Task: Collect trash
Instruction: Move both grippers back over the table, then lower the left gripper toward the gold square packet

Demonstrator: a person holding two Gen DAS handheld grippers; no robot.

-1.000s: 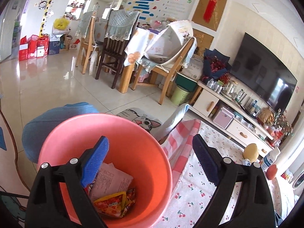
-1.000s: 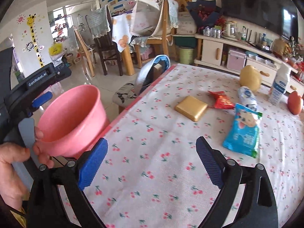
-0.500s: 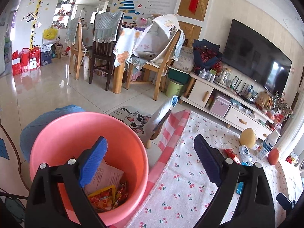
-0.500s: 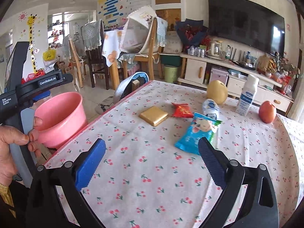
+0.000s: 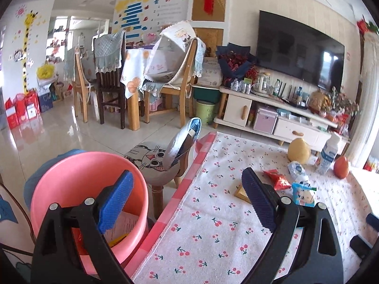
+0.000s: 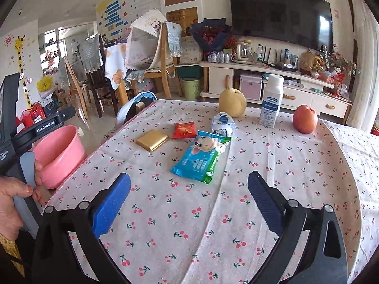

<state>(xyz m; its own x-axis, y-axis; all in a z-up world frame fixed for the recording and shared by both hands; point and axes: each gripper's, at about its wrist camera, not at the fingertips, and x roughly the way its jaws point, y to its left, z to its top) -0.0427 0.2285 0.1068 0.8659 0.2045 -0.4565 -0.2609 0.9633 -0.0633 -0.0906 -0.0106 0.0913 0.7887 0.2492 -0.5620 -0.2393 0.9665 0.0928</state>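
A pink bucket (image 5: 78,177) stands beside the table's left edge and holds paper and wrappers; it also shows in the right wrist view (image 6: 59,151). On the cherry-print tablecloth lie a gold flat packet (image 6: 152,139), a red wrapper (image 6: 184,130), a blue wet-wipe pack (image 6: 201,158) and a crumpled white-blue wrapper (image 6: 222,123). My left gripper (image 5: 187,198) is open and empty, over the bucket's rim and the table edge. My right gripper (image 6: 189,203) is open and empty, above the cloth, short of the blue pack.
A yellow pear (image 6: 232,103), a white bottle (image 6: 271,101) and a red apple (image 6: 305,119) stand at the table's far side. A stool with a cat cushion (image 5: 151,158) is by the table's corner. Chairs, a TV cabinet (image 5: 272,113) and a green bin (image 5: 206,112) are beyond.
The left gripper has swung right, from over the bucket towards the table. The right gripper has pulled back and turned right, bringing the trash items to the middle of its view.
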